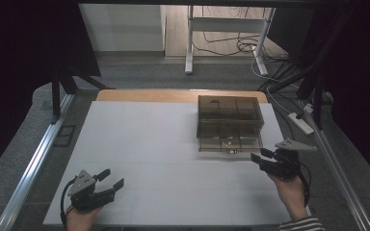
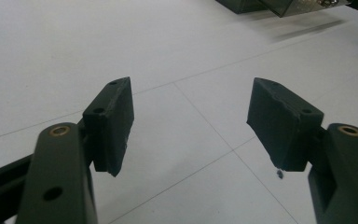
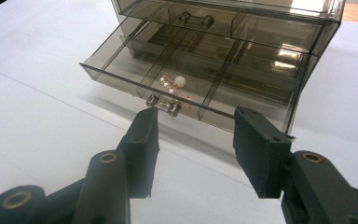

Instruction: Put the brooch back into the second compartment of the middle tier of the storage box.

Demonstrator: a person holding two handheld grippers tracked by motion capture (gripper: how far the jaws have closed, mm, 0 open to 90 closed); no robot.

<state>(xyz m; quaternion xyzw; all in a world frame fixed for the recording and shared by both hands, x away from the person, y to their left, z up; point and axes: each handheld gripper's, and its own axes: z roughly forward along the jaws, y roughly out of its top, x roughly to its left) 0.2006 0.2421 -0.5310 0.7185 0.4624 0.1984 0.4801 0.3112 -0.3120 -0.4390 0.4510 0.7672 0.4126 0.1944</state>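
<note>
Fingers on my left gripper (image 1: 111,181) are standing wide apart with nothing between them, hovering over bare white table (image 1: 164,159) near my own edge, at about seven o'clock on the tabletop. Between those two black pads (image 2: 114,122) I am seeing plain surface and a faint seam line.

Moving rightward across the table, I am coming to the smoky clear drawer box (image 1: 230,122), sitting toward the far right, at about one o'clock. Its lower drawer (image 3: 168,81) is standing pulled out toward me, showing divided compartments; one middle compartment is holding a small pale bead with some thin gold-coloured pieces (image 3: 176,85). A small metal handle (image 3: 163,105) is sitting at the middle of the drawer front, its long axis running side to side along that front. A second handle (image 3: 196,19) is sitting on the closed drawer above.

Farthest right, my right gripper (image 1: 259,156) is hanging just beside the box, at about four o'clock on the table, with its fingers (image 3: 142,140) partly spread and gripping nothing. From these fingers the lower handle is lying straight ahead at twelve o'clock, very near yet not touching, just past the left fingertip.

I am judging my right hand far nearer than my left, so the drawer is falling to it. Pushing squarely on the front or pinching the handle both look possible.
</note>
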